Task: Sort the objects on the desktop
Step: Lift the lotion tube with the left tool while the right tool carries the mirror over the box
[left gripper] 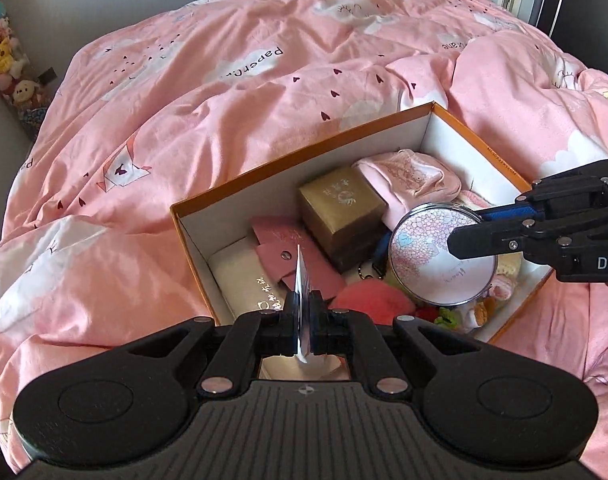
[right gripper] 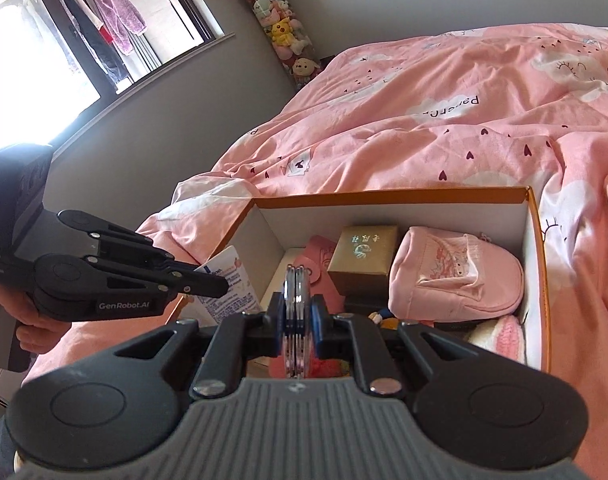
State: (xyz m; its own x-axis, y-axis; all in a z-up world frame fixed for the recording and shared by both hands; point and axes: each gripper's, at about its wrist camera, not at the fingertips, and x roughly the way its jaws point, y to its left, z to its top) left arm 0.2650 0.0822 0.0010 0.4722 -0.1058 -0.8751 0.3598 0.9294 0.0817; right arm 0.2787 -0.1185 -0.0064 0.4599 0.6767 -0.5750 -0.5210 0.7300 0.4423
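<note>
Round compact mirror, floral lid, clamped edge-on in right gripper jaws above orange box on pink bed. Left gripper jaws clamped on white tube over box's near-left corner. Inside: gold box, pink pouch.

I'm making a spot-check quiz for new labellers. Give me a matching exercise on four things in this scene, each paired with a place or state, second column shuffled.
Things:
1. round floral mirror
2. white tube
3. gold box
4. orange-edged box

Places or states:
A. standing inside the box, beside a pink pouch
B. clamped in the right tongs
C. lying open on the pink duvet
D. clamped in the left tongs

Pairs: 1-B, 2-D, 3-A, 4-C
</note>
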